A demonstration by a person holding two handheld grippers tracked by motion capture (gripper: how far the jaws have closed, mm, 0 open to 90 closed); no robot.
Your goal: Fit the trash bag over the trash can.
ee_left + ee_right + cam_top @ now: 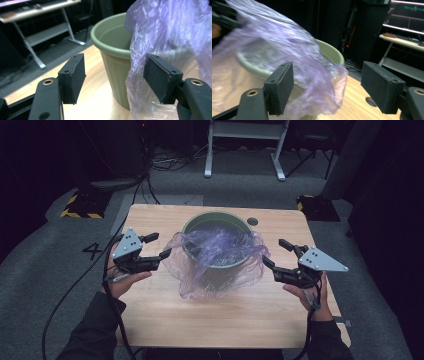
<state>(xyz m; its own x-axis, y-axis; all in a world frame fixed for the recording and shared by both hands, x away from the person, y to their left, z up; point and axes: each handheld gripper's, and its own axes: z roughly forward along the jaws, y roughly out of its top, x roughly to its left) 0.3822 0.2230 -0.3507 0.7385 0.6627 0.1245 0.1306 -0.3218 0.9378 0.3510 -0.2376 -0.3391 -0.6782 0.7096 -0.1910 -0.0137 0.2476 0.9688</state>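
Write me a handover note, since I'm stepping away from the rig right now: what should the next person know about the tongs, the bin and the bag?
Left tongs: open, holding nothing, just off the bag's left edge.
Right tongs: open, holding nothing, just off the bag's right edge.
Green bin: upright at the middle of the wooden table.
Purple plastic bag: draped over the bin's mouth, hanging down the near side and both flanks; the far rim is uncovered.
Done: bag laid over the bin and let go.
Left, probably: push the bag inside and fold its edge around the whole rim.
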